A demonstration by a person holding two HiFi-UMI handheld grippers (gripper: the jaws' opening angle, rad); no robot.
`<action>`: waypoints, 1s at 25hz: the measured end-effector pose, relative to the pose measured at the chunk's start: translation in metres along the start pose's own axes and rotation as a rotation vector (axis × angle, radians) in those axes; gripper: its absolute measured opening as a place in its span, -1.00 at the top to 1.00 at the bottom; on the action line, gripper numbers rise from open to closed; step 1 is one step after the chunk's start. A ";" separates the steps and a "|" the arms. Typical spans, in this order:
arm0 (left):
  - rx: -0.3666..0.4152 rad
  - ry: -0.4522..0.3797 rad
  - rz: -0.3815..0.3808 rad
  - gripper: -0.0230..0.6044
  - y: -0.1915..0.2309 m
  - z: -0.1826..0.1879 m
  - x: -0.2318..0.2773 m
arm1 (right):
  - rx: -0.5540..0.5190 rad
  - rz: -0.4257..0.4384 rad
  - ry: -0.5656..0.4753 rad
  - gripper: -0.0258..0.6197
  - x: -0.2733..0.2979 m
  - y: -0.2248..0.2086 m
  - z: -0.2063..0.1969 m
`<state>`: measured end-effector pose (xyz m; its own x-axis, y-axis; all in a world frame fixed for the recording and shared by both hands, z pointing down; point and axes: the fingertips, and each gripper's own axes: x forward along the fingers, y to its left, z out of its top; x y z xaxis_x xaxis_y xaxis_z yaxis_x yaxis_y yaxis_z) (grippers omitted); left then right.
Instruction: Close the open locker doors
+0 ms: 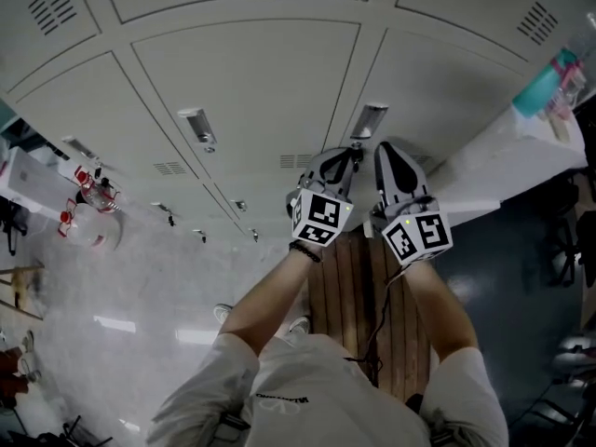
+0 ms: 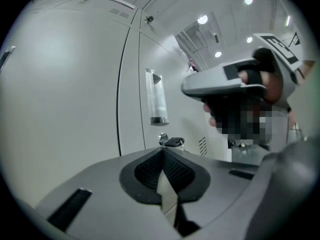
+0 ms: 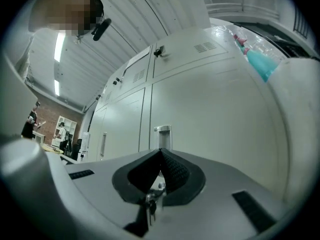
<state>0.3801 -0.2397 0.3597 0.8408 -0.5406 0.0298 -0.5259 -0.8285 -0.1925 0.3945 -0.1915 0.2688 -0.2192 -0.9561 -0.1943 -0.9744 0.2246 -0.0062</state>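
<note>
**Grippers at the Latch Edge of a Grey Locker**

At the left of the locker bank [image 1: 242, 73], doors shut flush, with slim pulls lined along their edges. At centre, left gripper [image 1: 346, 154] clenched on nothing, pads pressed together. Held level at the key [image 2: 173, 142] standing in its lock by the left edge of the locker door [image 1: 447, 82], just under the upright handle [image 2: 156, 96].

Just beside it, right gripper [image 1: 386, 149] likewise closed, aimed at the same edge of the door below the handle. A small bit of metal glimpsed in the slit under its pads, too unclear to call pinched or merely behind. Door itself apparently home, its seam narrow and even.

Farther right, a white panel [image 1: 521, 147] jutting out from the bank with a teal bottle [image 1: 548, 80] at its far end. Open door or something else, impossible to say.

Judged stage: final seating of this door, or securing at the lock. Next move likely to call for a firm, square push near the latch edge with closed tips, clear of the key. Then a look rightward for any door not yet shut.
</note>
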 end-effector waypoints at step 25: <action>-0.105 -0.105 0.384 0.92 0.158 0.062 -0.440 | 0.057 -0.041 -0.086 0.89 -0.101 0.158 0.072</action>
<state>-0.0648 -0.1237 0.2555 0.5864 -0.8001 -0.1264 -0.8098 -0.5827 -0.0690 0.2661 -0.0463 0.2171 -0.1716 -0.9457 -0.2759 -0.9775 0.1982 -0.0715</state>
